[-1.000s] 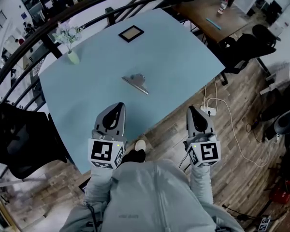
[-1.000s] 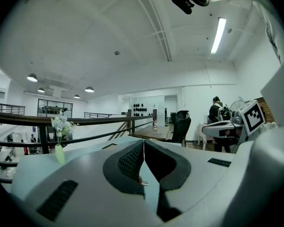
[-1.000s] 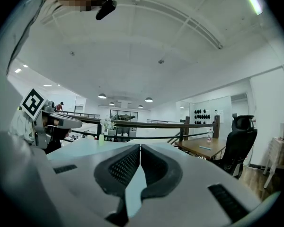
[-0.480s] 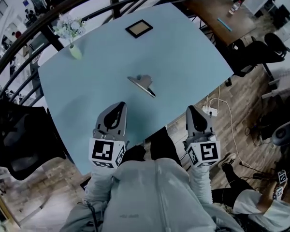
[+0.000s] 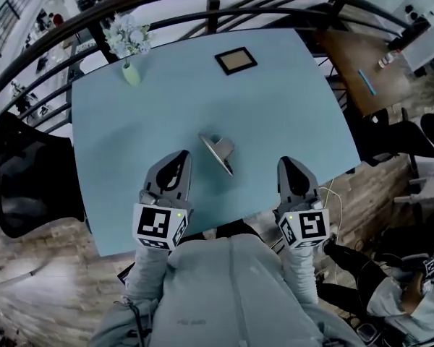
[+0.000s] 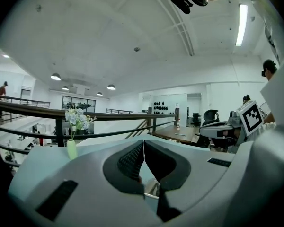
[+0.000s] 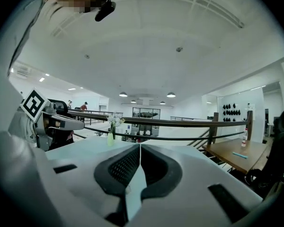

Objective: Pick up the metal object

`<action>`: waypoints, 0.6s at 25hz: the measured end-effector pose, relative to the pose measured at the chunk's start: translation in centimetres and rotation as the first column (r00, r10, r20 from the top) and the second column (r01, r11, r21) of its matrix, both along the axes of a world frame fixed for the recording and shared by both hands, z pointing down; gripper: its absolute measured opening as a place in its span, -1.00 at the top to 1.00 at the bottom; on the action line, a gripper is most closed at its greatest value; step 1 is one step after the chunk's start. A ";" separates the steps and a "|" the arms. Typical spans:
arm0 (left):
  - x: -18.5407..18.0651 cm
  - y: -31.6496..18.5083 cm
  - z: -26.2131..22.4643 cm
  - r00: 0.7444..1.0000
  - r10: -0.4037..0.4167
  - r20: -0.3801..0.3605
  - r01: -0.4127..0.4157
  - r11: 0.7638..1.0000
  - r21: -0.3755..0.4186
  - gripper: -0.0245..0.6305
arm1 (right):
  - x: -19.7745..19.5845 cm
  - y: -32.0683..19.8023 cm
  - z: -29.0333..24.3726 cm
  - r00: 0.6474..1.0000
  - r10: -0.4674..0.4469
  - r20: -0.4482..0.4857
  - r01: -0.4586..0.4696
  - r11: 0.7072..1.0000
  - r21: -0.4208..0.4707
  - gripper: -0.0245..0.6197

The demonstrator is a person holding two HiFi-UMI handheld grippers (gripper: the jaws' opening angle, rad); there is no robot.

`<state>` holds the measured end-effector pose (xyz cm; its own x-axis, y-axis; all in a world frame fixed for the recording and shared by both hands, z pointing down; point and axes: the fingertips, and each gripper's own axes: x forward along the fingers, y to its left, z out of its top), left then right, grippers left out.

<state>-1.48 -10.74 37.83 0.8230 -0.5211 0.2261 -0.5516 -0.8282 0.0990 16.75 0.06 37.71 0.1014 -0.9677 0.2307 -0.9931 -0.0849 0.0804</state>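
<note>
Head view: metal object lying free on table, just ahead for easy reach.
Left hand-held gripper: pinched closed, empty.
Right hand-held gripper: pinched closed, empty, staged.

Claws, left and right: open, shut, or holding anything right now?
Left claw: shut, holding nothing.
Right claw: shut, holding nothing.

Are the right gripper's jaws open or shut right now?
Shut. The right gripper has its jaws meeting tip to tip in its own view, nothing between them.
</note>
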 end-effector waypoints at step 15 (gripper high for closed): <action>1.9 -1.7 -0.4 0.932 -0.363 0.023 0.362 0.932 0.027 0.84 | 4.7 -8.6 0.6 0.925 -0.380 0.003 0.380 0.925 0.003 0.85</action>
